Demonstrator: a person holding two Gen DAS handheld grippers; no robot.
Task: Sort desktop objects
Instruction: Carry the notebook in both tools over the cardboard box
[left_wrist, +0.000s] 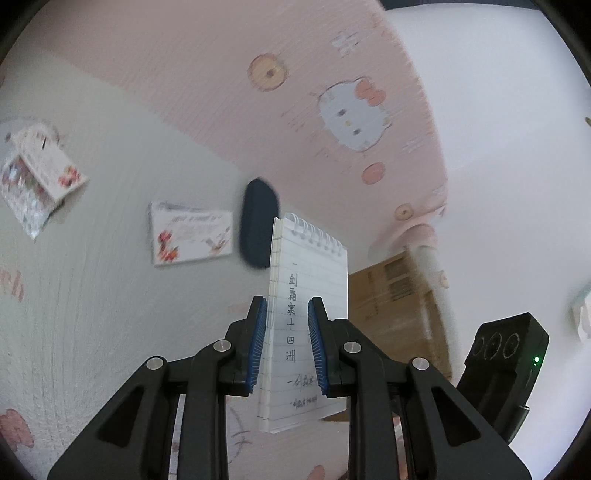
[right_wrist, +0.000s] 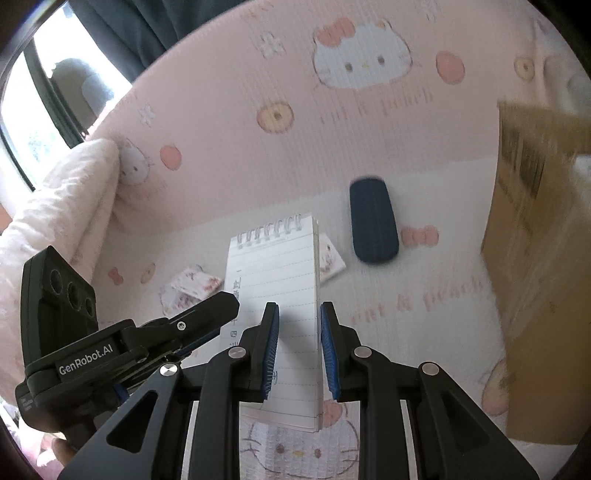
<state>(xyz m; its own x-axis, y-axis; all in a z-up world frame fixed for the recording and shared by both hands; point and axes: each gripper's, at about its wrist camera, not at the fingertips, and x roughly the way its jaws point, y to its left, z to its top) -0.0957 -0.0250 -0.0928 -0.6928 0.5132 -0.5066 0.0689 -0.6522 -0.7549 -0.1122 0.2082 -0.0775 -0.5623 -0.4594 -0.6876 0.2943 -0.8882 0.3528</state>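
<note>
A white spiral notepad (left_wrist: 306, 317) with handwritten characters stands upright between the blue pads of my left gripper (left_wrist: 287, 343); the jaws stand a little apart, with the pad's left edge at the left pad. In the right wrist view the notepad (right_wrist: 277, 291) also stands between the pads of my right gripper (right_wrist: 298, 350), whose jaws are parted around its right edge. The left gripper (right_wrist: 199, 321) reaches in from the left onto the pad. A dark blue case (left_wrist: 258, 221) (right_wrist: 373, 221) lies beyond on the bedding.
Two small floral packets (left_wrist: 190, 236) (left_wrist: 35, 181) lie on the pale sheet, also seen in the right wrist view (right_wrist: 192, 288). A cardboard box (right_wrist: 539, 266) (left_wrist: 395, 302) stands at the right. A pink cat-print blanket (right_wrist: 332, 122) rises behind.
</note>
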